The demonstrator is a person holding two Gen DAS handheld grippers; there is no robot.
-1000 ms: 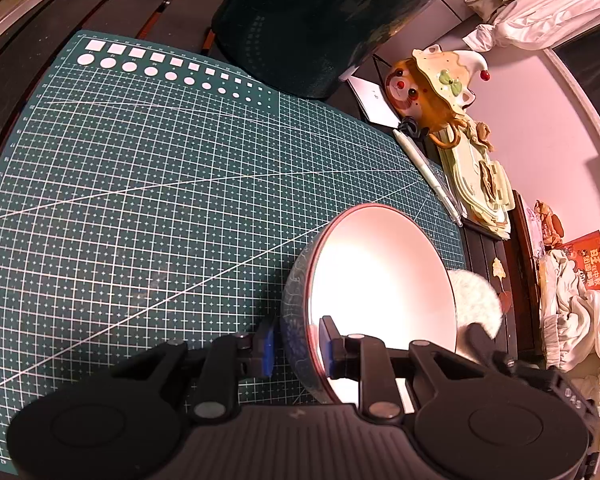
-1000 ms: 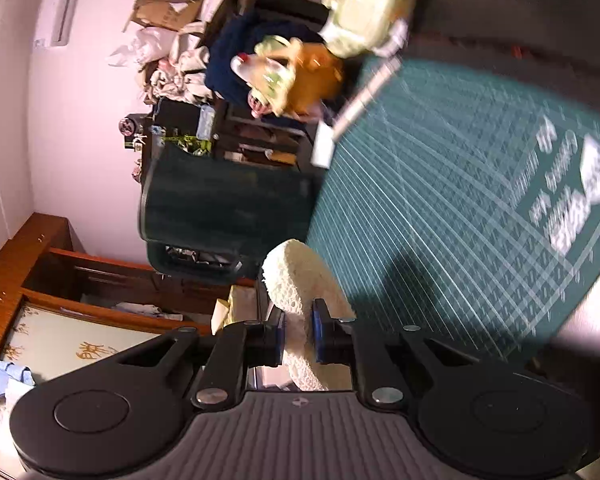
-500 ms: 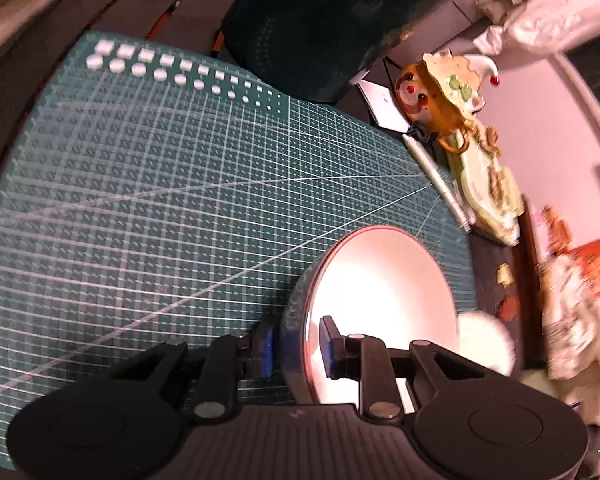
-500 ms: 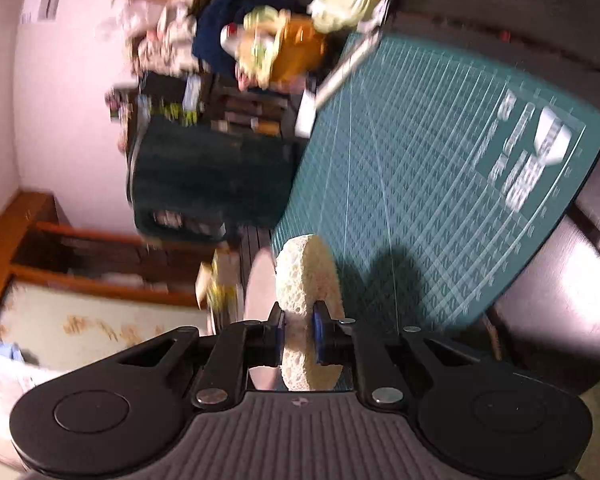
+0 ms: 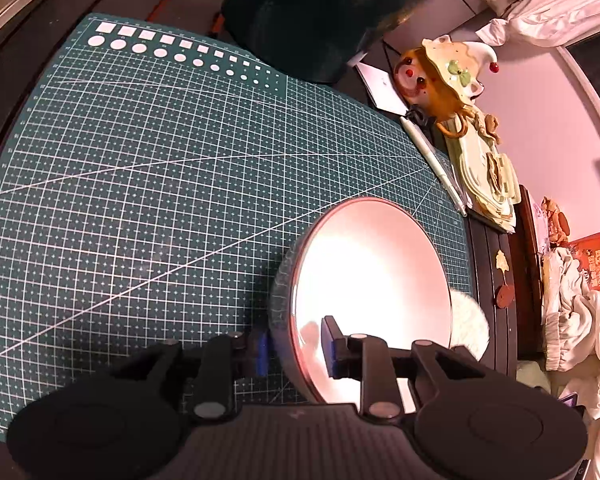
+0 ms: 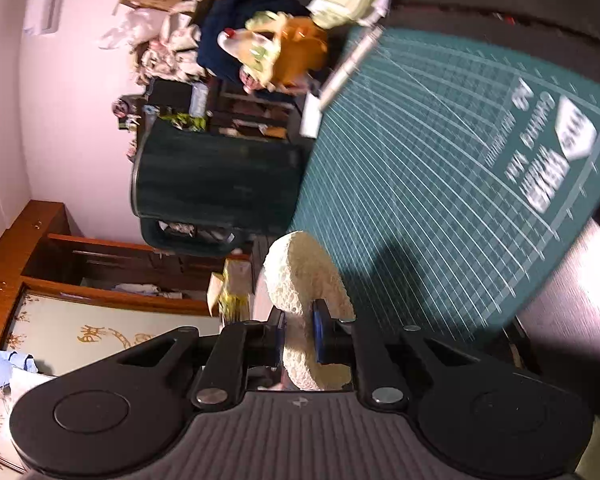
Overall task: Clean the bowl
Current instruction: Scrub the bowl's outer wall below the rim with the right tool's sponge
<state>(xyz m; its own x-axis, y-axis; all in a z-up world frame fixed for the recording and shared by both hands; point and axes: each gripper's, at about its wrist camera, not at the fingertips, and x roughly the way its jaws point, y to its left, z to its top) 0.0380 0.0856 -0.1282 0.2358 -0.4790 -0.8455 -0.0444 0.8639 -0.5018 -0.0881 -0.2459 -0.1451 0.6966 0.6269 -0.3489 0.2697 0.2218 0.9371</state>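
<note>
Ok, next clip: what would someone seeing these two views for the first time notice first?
Probably the bowl, tipped on its side over the green cutting mat, its glossy white inside facing the camera and its rim pinched by the left gripper. Next, the round cream sponge clamped on edge in the right gripper. Beyond the mat's far edge, a colourful clown figurine draws the eye.
</note>
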